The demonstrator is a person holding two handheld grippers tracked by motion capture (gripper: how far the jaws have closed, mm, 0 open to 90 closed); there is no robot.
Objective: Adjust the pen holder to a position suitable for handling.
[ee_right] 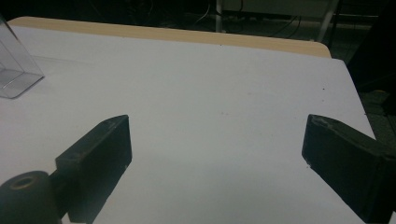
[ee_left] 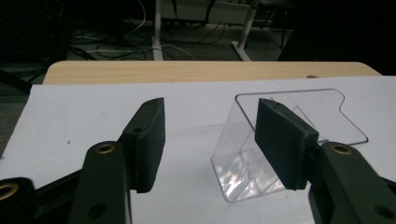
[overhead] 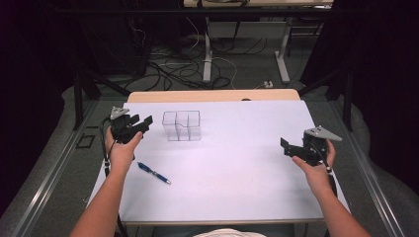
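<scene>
The left gripper (overhead: 143, 122), black with a grey three-cornered plate on top, was held above the left edge of the white table covering (overhead: 237, 168), its jaws pointing toward the clear plastic compartment box (overhead: 182, 125). In the left gripper view its jaws stood partly apart with nothing between them; the pads pressed on nothing, and the clear box (ee_left: 261, 154) sat on the covering beyond them, partly hidden behind the right-hand jaw. Gripper and box were near each other but not touching.

The box stood upright on the far-left part of the covering, divided into several open-topped compartments. No contents could be made out in them.

A blue pen with a silver tip (overhead: 153, 173) lay flat on the covering, on the near side of the box and just beside the left forearm, clear of both grippers.

The right gripper (overhead: 287, 145), of the same build, was held over the right edge of the covering, well apart from the box and the pen. In the right gripper view its jaws were spread wide over bare covering, gripping nothing; one corner of the clear box (ee_right: 16, 70) showed at the far left of that view.

The light wooden table edge (overhead: 212, 95) showed beyond the covering.
</scene>
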